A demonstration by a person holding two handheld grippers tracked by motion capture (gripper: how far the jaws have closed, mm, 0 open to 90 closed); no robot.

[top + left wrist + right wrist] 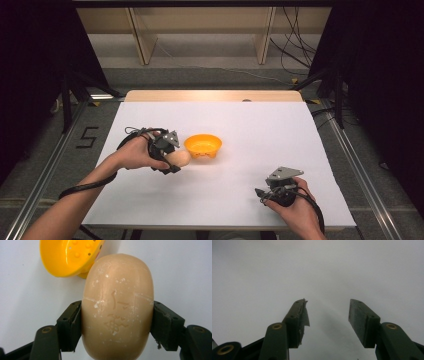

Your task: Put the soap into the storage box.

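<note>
Two claws were at work: your left claw [116,322] clamped the tan soap bar [117,307] across its short sides, long axis pointing toward the yellow dish [203,145] just right of it, while your right claw [328,322] gaped empty over the near-right white surface [250,200].

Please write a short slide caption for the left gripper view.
Left gripper clamps a beige soap bar beside a yellow dish.

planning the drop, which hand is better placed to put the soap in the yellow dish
Left. Its gripper already clamps the soap right beside the yellow dish; the right gripper sits open and apart from both.
</note>
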